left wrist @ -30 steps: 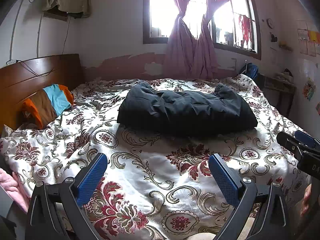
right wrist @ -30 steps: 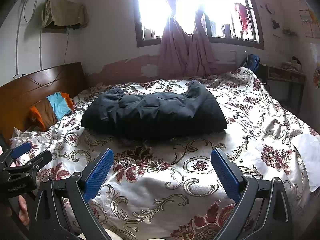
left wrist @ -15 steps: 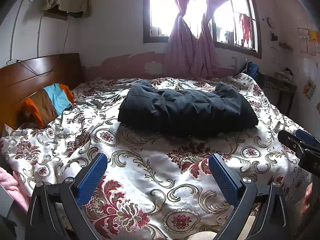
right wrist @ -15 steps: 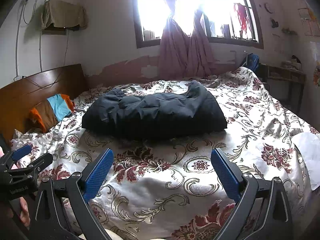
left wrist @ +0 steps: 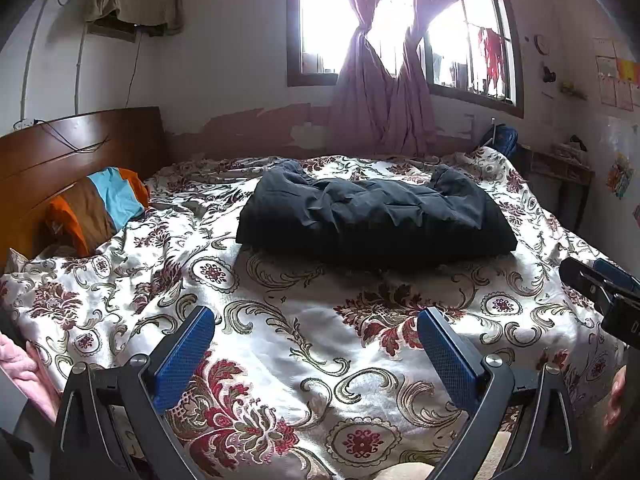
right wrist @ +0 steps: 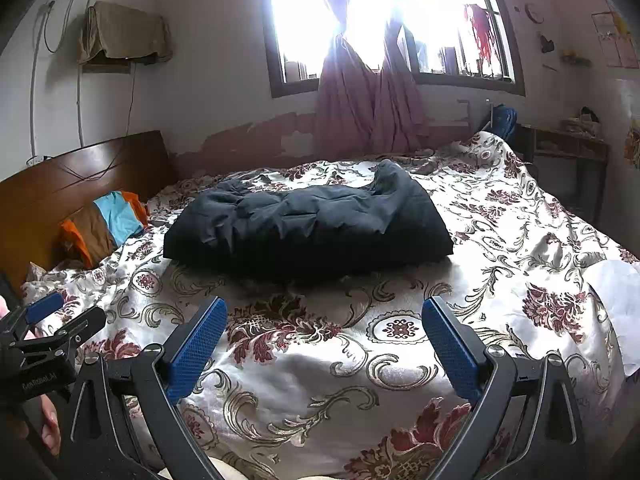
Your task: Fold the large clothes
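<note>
Two tongs: both spread wide, nothing between the blue pads, both held above the near edge of the bed.
Left tongs (left wrist: 316, 348): gaping over the flowered cover; also seen at the left edge of the right wrist view (right wrist: 60, 320), where its body carries small white lettering, too blurred to read with certainty.
Right tongs (right wrist: 324, 340): gaping likewise; also seen at the right edge of the left wrist view (left wrist: 600, 280), with a scrap of white writing on its body, cut off by the frame.
Hands: fingertips show at the lower edges, gripping the handles of each tool.
Cover (left wrist: 280, 320): cream satin with dark red flowers and grey-gold scrolls, rumpled, spread over the whole bed.
Jacket (left wrist: 372, 224): dark, padded, lying in a bunched, roughly folded heap in the middle of the bed, well apart from both tongs, touched by neither.
Pillow (left wrist: 100, 208): orange, brown and light blue stripes, against the wooden headboard (left wrist: 60, 152) at left.
Window (left wrist: 400, 20): bright, behind the bed, with pink curtains (left wrist: 384, 100) knotted in the middle.
Wall at right: papers and stickers, writing not legible.
</note>
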